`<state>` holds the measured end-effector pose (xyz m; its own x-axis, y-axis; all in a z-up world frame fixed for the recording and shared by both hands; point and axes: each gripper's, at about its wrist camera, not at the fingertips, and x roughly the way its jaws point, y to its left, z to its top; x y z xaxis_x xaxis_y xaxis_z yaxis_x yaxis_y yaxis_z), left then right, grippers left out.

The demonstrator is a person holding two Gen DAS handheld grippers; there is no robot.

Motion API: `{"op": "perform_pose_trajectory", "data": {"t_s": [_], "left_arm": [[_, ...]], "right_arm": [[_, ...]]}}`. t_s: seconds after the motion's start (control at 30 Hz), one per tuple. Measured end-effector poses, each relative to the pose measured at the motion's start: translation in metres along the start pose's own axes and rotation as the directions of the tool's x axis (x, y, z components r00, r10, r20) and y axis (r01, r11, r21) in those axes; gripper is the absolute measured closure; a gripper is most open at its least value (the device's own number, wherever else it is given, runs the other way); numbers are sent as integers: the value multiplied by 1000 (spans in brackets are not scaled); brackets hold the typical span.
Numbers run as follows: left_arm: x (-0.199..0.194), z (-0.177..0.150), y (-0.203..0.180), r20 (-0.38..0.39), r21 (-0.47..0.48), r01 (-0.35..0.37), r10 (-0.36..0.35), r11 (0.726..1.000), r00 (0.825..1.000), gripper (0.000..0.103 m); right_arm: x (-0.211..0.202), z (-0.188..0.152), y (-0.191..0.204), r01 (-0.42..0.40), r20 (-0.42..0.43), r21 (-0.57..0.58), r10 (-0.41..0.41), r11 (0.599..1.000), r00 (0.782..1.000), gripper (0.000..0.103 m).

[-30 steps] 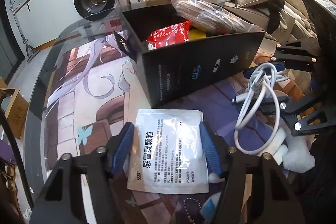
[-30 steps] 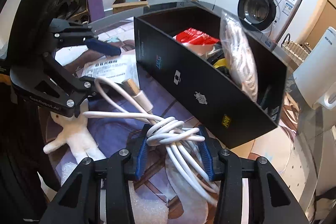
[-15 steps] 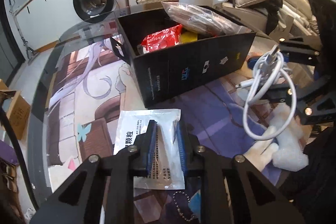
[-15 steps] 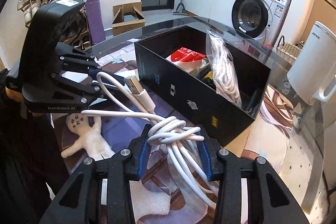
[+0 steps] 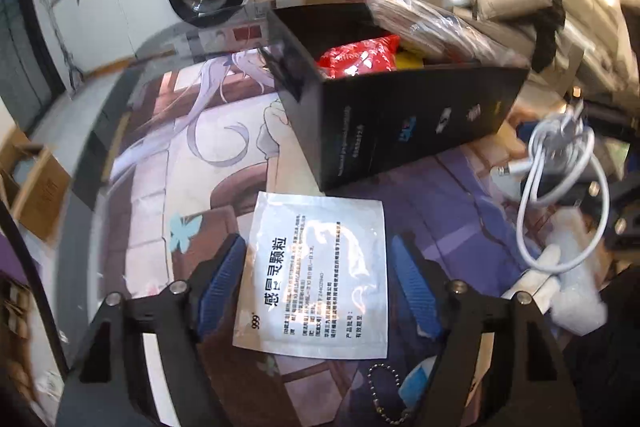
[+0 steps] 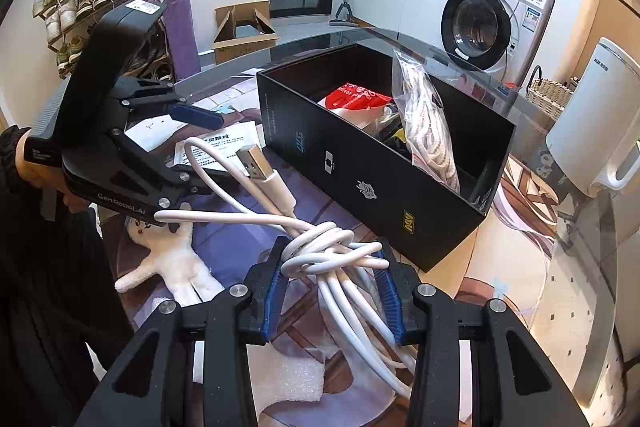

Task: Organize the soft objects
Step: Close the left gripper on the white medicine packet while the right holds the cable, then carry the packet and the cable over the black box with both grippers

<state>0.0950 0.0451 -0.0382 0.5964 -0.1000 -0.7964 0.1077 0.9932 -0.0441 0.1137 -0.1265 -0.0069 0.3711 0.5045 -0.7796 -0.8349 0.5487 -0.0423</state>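
Glass table [image 5: 100,131], box [image 5: 400,123], sachet [image 5: 320,279], doll [image 6: 176,263]

**Left gripper spread around white sachet**

The left gripper [image 5: 316,283] stands wide apart, its 2 blue pads [image 5: 222,277] flanking a white sachet [image 5: 316,275] lying flat on the table [image 5: 160,155], just before the black box [image 5: 400,123].

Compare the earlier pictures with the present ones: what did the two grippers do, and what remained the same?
The left gripper, whose fingers had closed together over the white medicine sachet half a second ago, is open again, fingers on either side of the sachet, which lies flat on the table mat. The right gripper stays shut on the white USB cable and has risen slightly. The black box and its contents are unchanged.
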Motion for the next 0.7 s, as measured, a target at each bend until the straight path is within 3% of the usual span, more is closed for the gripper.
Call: {"op": "perform_pose_trajectory", "data": {"t_s": [0.07, 0.23, 0.43, 0.7], "left_arm": [[-1, -1, -2, 3, 11, 2, -2, 1000, 1000, 33], [-6, 1, -7, 17, 21, 10, -11, 1000, 1000, 65], [-10, 0, -14, 15, 41, 19, -20, 999, 1000, 72], [-32, 5, -23, 75, 62, 20, -24, 998, 997, 73]], "right_arm": [[0, 1, 0, -1, 1, 1, 1, 1000, 1000, 61], [1, 2, 1, -7, 2, 0, 7, 1000, 1000, 61], [-2, 3, 1, -9, 21, 7, 9, 1000, 1000, 62], [-15, 6, -2, -18, 81, 26, 16, 999, 997, 62]]}}
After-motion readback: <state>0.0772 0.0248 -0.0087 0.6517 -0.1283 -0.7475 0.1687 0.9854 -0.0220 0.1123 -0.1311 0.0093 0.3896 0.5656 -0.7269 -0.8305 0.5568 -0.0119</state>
